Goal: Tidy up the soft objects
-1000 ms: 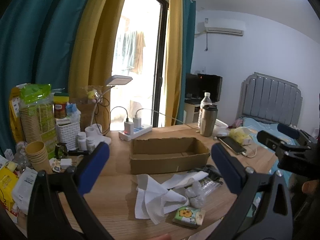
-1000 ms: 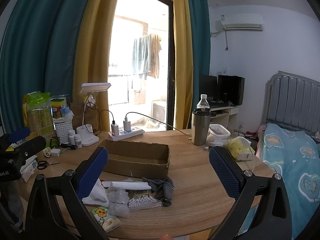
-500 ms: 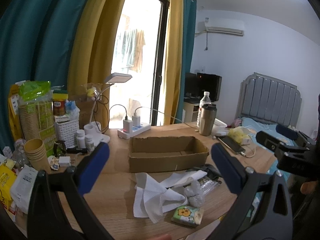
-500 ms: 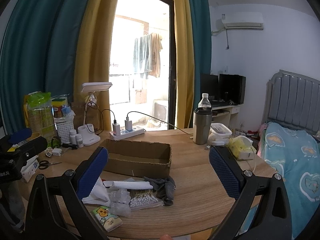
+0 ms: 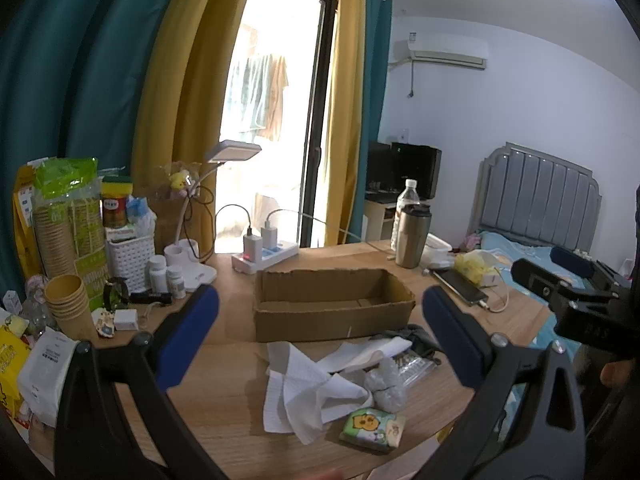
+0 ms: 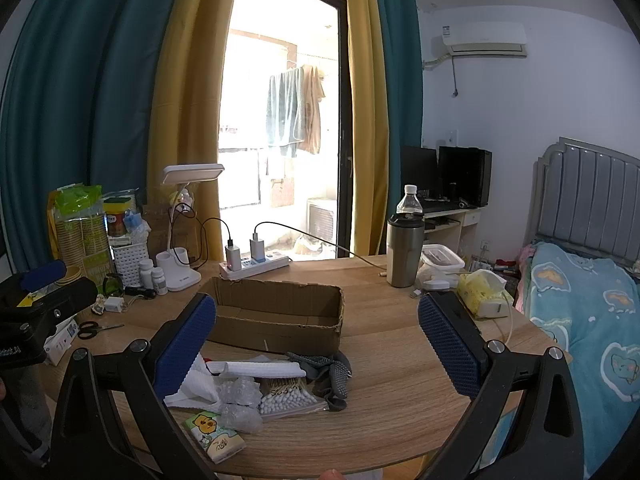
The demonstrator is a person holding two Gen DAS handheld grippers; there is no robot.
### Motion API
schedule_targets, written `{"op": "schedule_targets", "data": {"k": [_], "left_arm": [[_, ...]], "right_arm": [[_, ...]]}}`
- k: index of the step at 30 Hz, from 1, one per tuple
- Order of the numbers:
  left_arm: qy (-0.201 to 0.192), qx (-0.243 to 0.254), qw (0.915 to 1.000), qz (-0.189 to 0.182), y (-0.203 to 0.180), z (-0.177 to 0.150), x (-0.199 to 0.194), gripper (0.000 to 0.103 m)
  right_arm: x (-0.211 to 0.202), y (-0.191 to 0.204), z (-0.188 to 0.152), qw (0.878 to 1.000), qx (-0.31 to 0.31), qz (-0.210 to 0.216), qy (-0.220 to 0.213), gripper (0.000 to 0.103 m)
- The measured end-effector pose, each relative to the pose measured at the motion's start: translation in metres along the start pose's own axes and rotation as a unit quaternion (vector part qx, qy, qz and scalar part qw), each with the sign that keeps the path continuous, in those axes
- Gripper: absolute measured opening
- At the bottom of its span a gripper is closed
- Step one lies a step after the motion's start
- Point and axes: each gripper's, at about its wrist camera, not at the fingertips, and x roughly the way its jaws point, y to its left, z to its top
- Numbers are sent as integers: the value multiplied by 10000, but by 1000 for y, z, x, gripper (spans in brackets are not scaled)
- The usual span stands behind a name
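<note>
Both the left gripper (image 5: 320,336) and right gripper (image 6: 318,342) are hovering spread wide, gripping nothing; the soft pile (image 6: 256,388) is lying between the fingers, before the box (image 6: 276,314)

Both grippers are built of black plastic arms with silver screws at the joints; the left gripper (image 5: 320,336) carries smooth blue pads (image 5: 188,336), the right gripper (image 6: 316,344) knurled blue pads (image 6: 184,344). White lettering is seen on the black body.

A home bedroom: a bed (image 6: 580,292) with a padded headboard, curtains (image 6: 80,112) at a balcony door, and a cluttered wooden table (image 6: 392,392).
</note>
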Motion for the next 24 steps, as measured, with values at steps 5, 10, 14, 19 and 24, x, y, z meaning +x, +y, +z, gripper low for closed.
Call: {"op": "schedule_targets", "data": {"k": [5, 10, 14, 19, 24], "left_arm": [[14, -5, 10000, -8, 1, 0, 1, 103], [24, -1, 10000, -10, 1, -1, 1, 103], [51, -4, 10000, -22, 1, -2, 1, 103], [158, -13, 9998, -71, 1, -7, 9, 103], [502, -139, 9986, -56, 9, -22, 29, 103]], "right_arm": [[1, 0, -1, 10000, -1, 8, 4, 103], [1, 0, 0, 10000, 4, 2, 8, 103], [1, 0, -1, 10000, 5, 8, 14, 103], [9, 2, -8, 9999, -26, 57, 118, 103], [30, -3, -20, 9992, 25, 8, 400, 103]]}}
